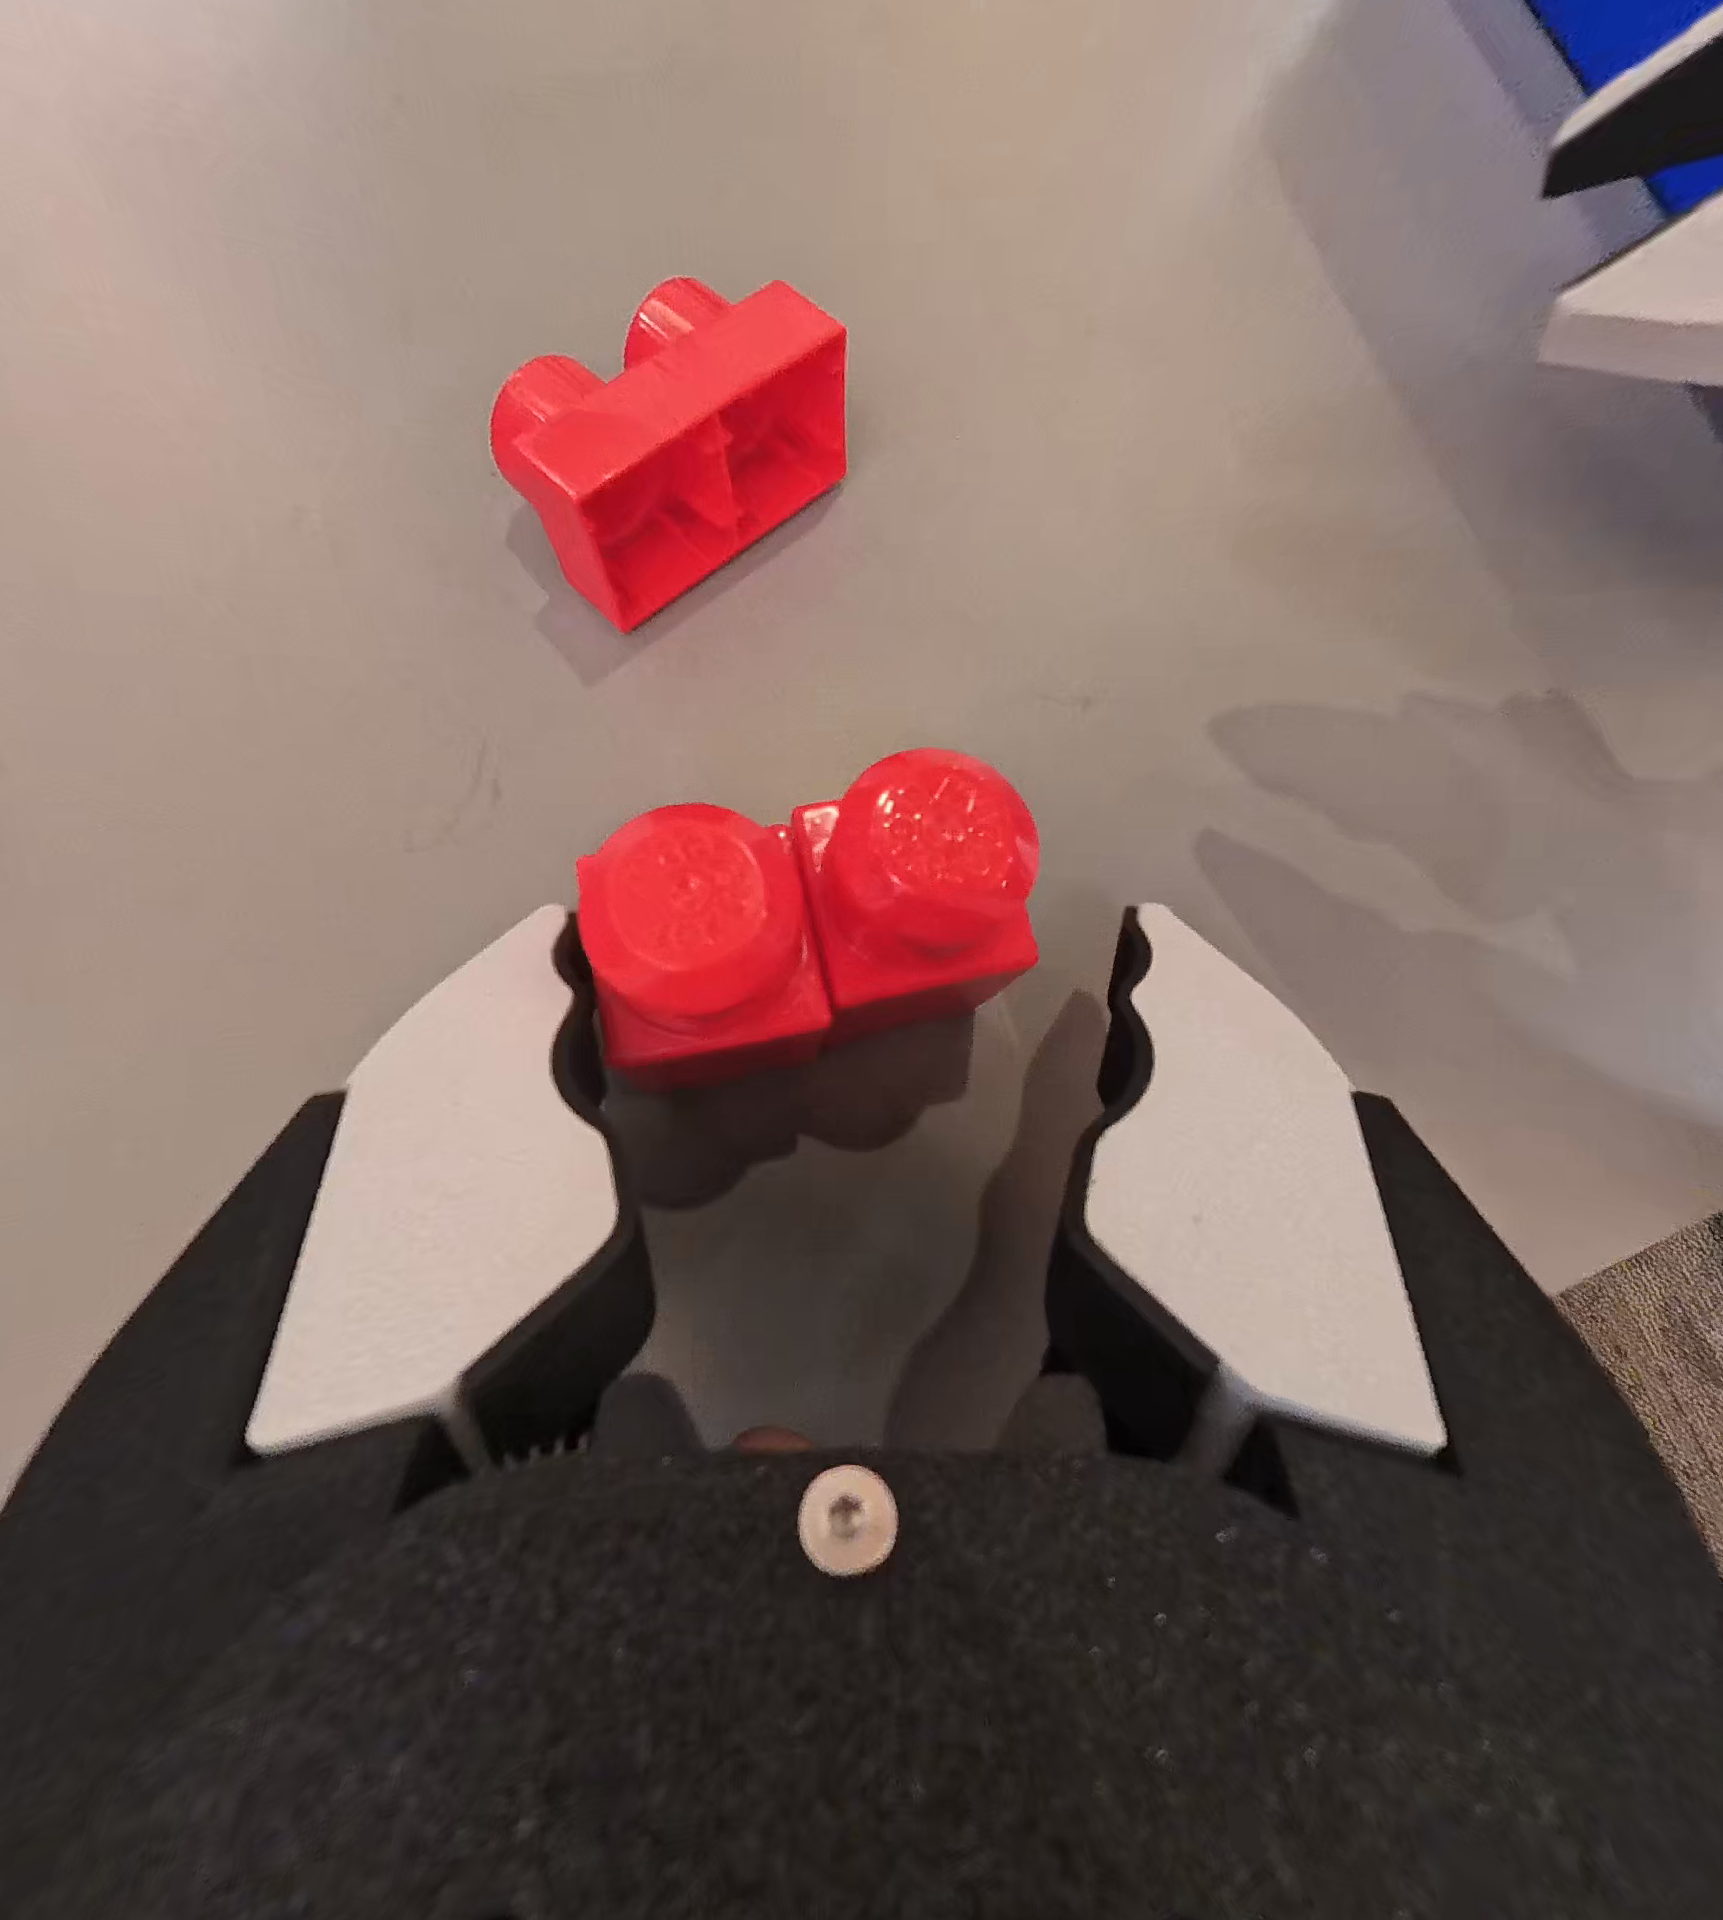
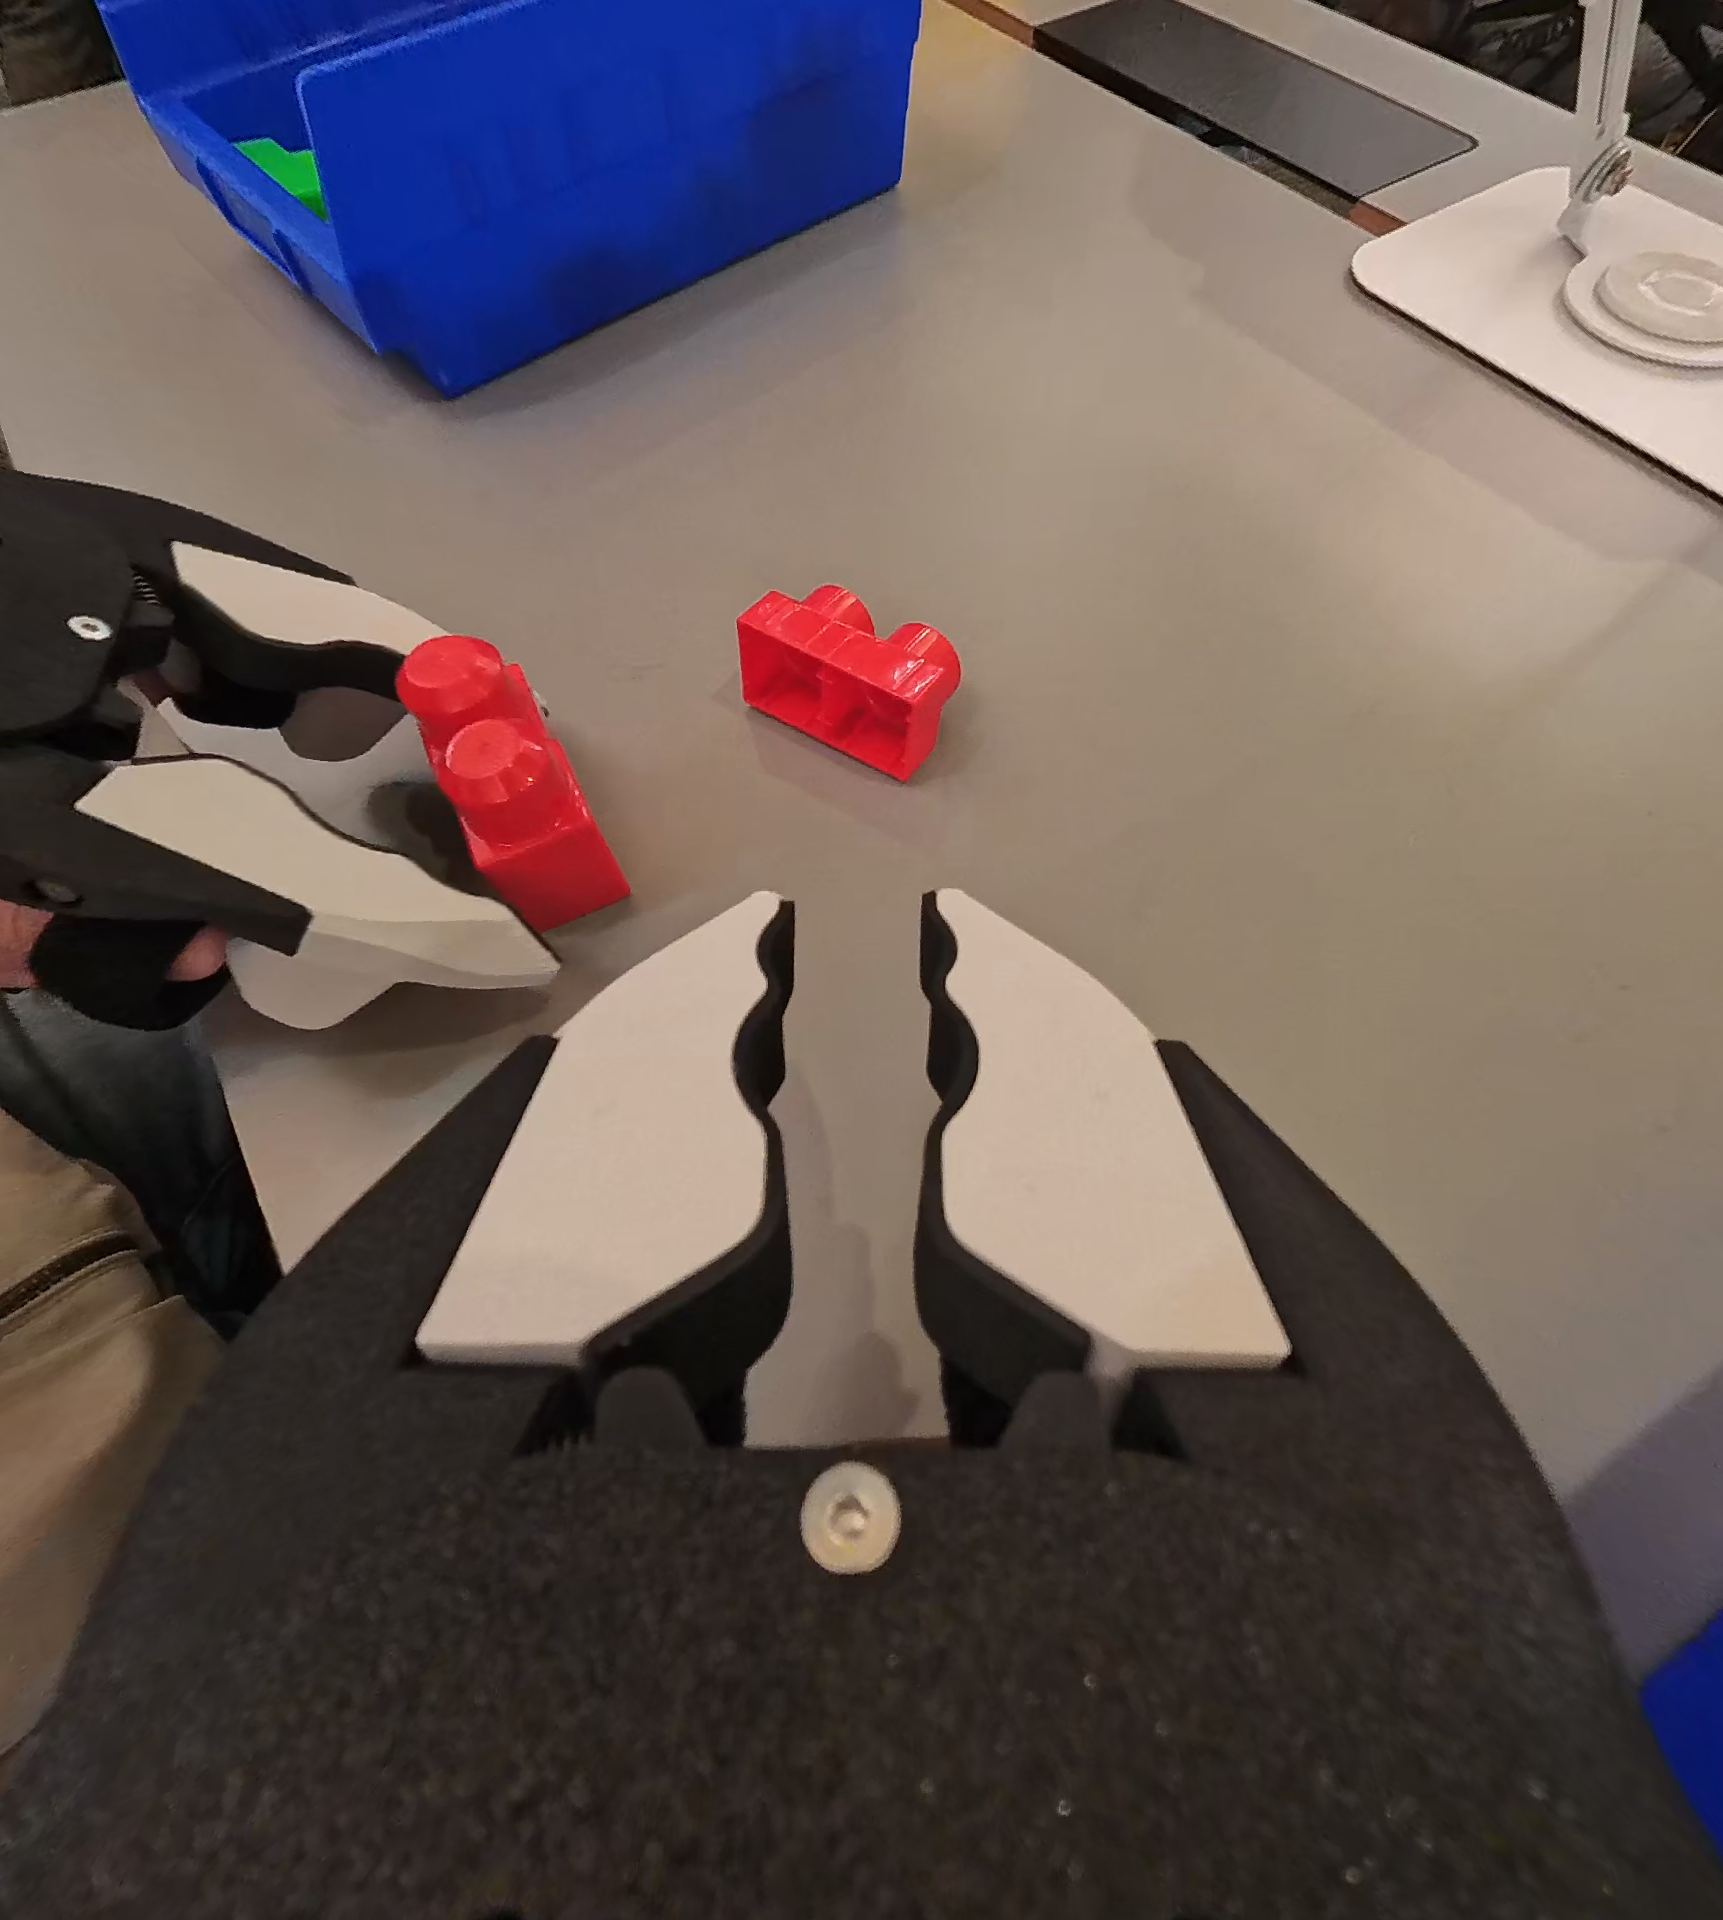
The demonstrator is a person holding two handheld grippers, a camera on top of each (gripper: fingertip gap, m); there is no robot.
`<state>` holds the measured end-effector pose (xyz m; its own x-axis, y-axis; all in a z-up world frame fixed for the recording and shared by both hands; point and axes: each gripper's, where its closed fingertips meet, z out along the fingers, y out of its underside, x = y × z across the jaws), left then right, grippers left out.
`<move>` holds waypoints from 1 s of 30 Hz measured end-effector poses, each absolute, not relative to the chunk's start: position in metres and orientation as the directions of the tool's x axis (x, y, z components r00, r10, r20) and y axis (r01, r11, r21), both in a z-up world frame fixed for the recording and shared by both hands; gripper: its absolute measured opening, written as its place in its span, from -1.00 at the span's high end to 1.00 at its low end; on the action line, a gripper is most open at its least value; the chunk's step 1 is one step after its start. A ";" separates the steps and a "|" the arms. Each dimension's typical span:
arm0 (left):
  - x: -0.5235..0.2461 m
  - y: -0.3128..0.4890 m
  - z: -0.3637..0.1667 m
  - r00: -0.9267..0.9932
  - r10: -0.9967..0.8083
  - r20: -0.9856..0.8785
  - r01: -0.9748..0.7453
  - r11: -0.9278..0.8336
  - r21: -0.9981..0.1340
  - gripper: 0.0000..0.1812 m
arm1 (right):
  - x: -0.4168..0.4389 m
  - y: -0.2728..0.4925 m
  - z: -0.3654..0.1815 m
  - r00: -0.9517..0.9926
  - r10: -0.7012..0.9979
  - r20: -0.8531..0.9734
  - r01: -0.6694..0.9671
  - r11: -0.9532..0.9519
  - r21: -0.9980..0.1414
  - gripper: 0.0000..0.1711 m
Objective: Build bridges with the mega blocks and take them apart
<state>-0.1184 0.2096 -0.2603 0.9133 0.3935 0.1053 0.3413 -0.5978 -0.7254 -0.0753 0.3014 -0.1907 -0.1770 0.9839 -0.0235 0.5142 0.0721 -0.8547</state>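
A: Left wrist view first: the left gripper (image 1: 841,940) has its fingers spread wide around an upright red two-stud block (image 1: 807,920). Is it gripping?

B: Not that I can see. One finger (image 1: 483,1101) touches or nearly touches the block's side, but the other stands clear with a gap. I'd call it open, either about to close or just letting go. The block sits studs up on the grey surface (image 1: 213,727), which is how a bridge pier would need to stand.

A: And the second red block (image 1: 685,452)?

B: Tipped on its side, a little beyond the first one, hollow underside facing the left camera. In the right wrist view the same tipped block (image 2: 852,686) lies near the middle of the surface (image 2: 1200,727), apart from the upright block (image 2: 514,790). It would need turning before it could serve.

A: What about the right gripper (image 2: 857,904)?

B: It hangs above bare surface, fingers parted by a narrow gap with nothing between them. It points roughly at the tipped block, so I'd guess that is its target.

A: Anything in the way?

B: The left gripper (image 2: 467,800) sits just to the side, so the two tools are close. Farther back stands a blue bin (image 2: 608,208) with something green (image 2: 285,171) inside, and off to the far side a white stand base (image 2: 1522,343). Neither blocks the path.
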 end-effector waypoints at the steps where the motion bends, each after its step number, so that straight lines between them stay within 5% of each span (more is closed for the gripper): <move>1: -0.119 0.209 -0.262 0.912 0.397 0.107 0.347 -0.604 -0.718 -0.05 | -0.075 0.301 -0.190 -0.178 0.984 -0.023 0.513 0.073 -0.855 0.74; 30: -0.124 0.214 -0.270 0.847 0.526 0.076 0.432 -0.598 -0.675 -0.02 | -0.073 0.300 -0.183 -0.204 0.978 -0.039 0.489 0.068 -0.870 0.74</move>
